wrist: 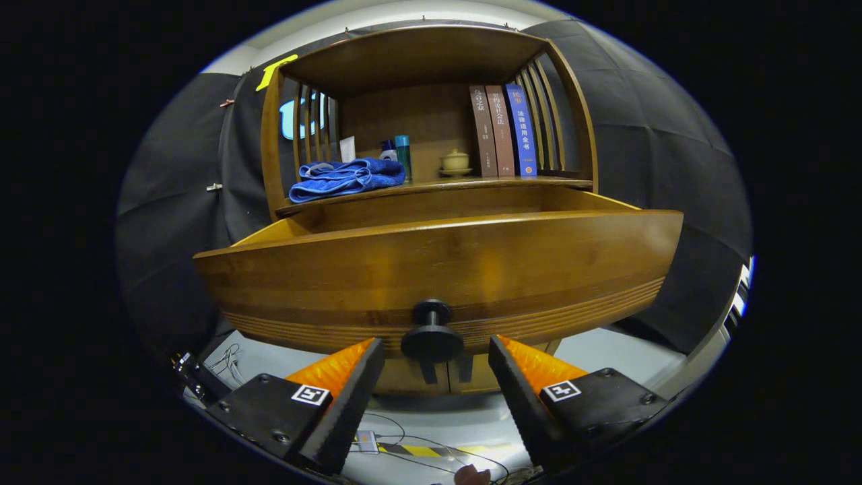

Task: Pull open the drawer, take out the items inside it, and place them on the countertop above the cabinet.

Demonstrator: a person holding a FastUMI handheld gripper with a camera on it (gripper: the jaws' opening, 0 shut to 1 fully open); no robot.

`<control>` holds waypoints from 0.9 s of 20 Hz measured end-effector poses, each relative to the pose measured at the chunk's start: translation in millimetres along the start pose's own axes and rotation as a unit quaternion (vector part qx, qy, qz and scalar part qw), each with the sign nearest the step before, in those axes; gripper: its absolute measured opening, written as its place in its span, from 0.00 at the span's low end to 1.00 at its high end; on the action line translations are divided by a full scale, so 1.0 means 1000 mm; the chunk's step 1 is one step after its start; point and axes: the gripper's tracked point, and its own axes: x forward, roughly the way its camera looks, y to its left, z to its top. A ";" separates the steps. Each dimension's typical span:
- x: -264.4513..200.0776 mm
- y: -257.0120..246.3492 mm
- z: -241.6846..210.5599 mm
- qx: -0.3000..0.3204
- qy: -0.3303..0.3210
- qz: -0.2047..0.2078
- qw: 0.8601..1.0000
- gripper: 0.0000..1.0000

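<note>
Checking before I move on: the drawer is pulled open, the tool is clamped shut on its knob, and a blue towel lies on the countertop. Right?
Not quite. In the gripper view the tool is open: its fingers stand apart on either side of the knob without pressing it. The rest holds: the drawer is pulled open and the blue towel lies on the countertop.

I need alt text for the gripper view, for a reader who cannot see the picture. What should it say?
A curved brown wooden drawer stands pulled open from a wooden cabinet, its round black knob between the fingers of the open gripper, which do not touch it. On the countertop beyond lie a folded blue towel, a small cream lidded cup and three upright books.
</note>
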 end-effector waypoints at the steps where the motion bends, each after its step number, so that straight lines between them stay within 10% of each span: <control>1: -0.009 -0.002 0.008 -0.007 -0.003 0.001 1.000 0.99; 9: -0.043 -0.003 0.120 -0.033 -0.003 0.013 0.999 0.99; 18: 0.070 -0.013 0.152 -0.001 0.181 0.002 0.983 0.98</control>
